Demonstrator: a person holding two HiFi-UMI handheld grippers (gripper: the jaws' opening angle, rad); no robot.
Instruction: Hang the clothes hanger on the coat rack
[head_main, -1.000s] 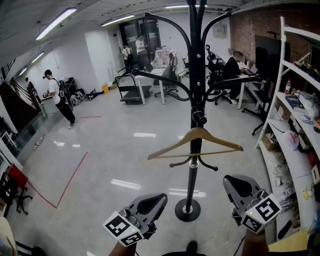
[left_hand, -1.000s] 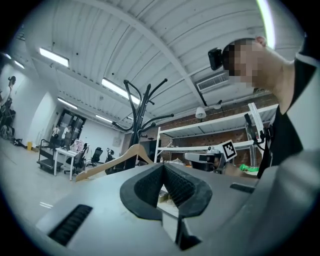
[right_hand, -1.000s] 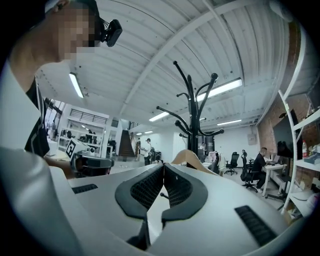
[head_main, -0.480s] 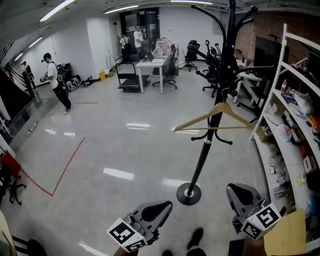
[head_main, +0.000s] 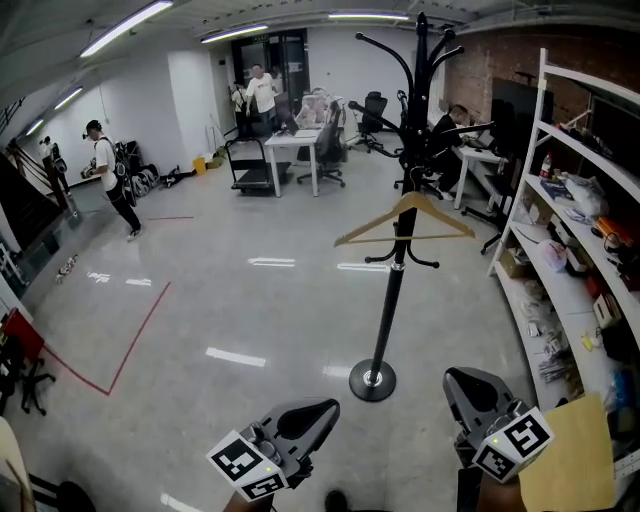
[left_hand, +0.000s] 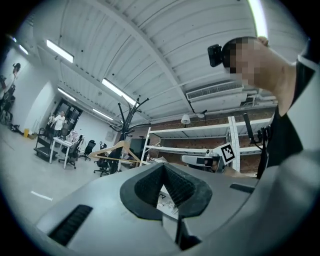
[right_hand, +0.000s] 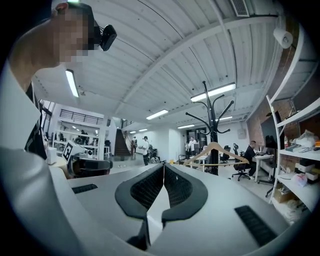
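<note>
The wooden hanger (head_main: 405, 222) hangs by its hook from a lower arm of the black coat rack (head_main: 388, 300), which stands upright on the glossy floor (head_main: 240, 310), near the shelving unit (head_main: 545, 170). The left gripper (left_hand: 162, 167) and right gripper (right_hand: 163, 167) are held low, well apart from the rack. Each has its fingers (left_hand: 146, 186) pressed together at the tips, with nothing between them.

Black coat rack (head_main: 388, 290) on glossy floor (head_main: 250, 320)
</note>
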